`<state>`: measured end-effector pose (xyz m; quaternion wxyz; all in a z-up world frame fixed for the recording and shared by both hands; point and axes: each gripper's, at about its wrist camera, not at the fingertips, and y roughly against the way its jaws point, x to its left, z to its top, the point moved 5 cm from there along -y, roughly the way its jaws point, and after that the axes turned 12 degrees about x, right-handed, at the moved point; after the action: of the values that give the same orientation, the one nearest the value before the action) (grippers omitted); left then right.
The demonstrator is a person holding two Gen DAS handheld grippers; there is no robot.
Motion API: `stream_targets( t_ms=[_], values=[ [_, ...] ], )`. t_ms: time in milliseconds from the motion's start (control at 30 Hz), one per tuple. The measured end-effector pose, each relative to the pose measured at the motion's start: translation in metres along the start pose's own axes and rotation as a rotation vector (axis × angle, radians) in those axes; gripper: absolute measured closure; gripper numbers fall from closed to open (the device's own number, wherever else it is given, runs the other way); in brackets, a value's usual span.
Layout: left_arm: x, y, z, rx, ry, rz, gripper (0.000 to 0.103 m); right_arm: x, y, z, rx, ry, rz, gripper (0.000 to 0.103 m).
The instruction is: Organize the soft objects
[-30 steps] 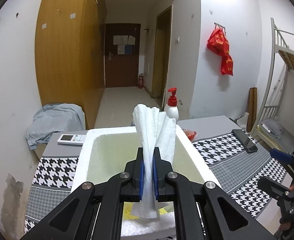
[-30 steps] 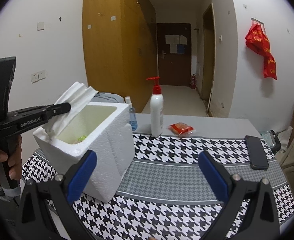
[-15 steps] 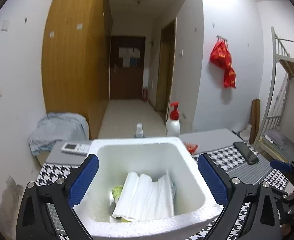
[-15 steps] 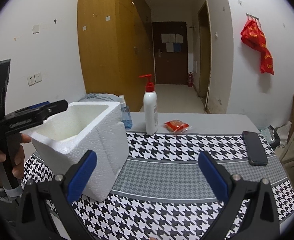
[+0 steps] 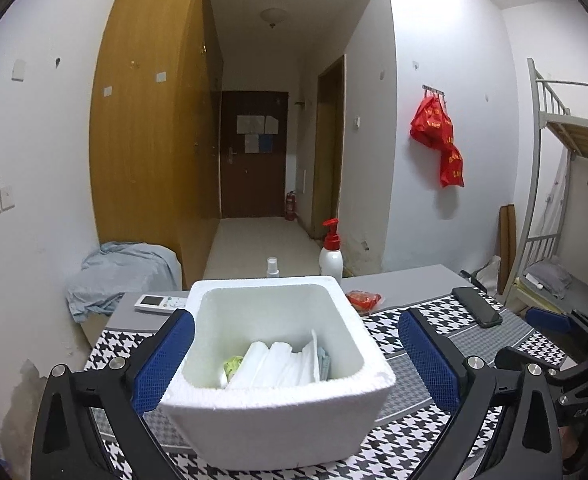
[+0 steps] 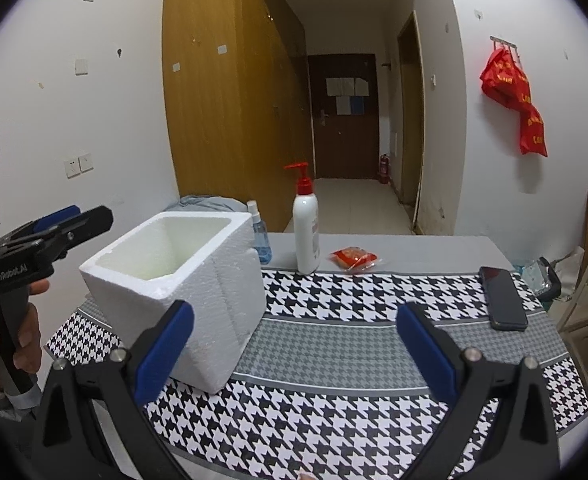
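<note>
A white foam box [image 5: 277, 412] stands on the houndstooth tablecloth [image 6: 334, 300]. Inside it lies a folded white towel [image 5: 277, 364], with a yellow-green item [image 5: 233, 365] beside it. My left gripper [image 5: 294, 318] is open, its blue pads on either side of the box's near end and clear of it, holding nothing. In the right wrist view the same left gripper [image 6: 53, 232] hovers left of the foam box [image 6: 197, 312], held by a hand. My right gripper [image 6: 294, 312] is open and empty above the tablecloth, right of the box.
Behind the box stand a white pump bottle [image 6: 306, 232] and a small spray bottle [image 6: 258, 240]. A red packet [image 6: 354, 258] and a black phone [image 6: 502, 300] lie to the right. A remote [image 5: 159, 302] lies at the far left. A bed frame [image 5: 554, 200] is on the right.
My left gripper has gone from shut on the white towel to open. The towel has dropped into the foam box, and the gripper has drawn back from it. The right gripper has barely moved.
</note>
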<state>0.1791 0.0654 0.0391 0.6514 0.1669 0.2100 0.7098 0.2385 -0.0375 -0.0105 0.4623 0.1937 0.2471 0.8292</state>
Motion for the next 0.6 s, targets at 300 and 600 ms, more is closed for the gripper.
stream_targets(
  t_ms=[300,600],
  values=[
    [-0.007,0.023,-0.010,-0.005,-0.001,0.004,0.001,0.004,0.019,-0.005,-0.020,0.003,0.017,0.001],
    [-0.018,0.051,-0.023,-0.025,-0.002,0.006,0.001,0.015,0.045,-0.017,-0.048,0.025,0.011,0.001]
  ],
)
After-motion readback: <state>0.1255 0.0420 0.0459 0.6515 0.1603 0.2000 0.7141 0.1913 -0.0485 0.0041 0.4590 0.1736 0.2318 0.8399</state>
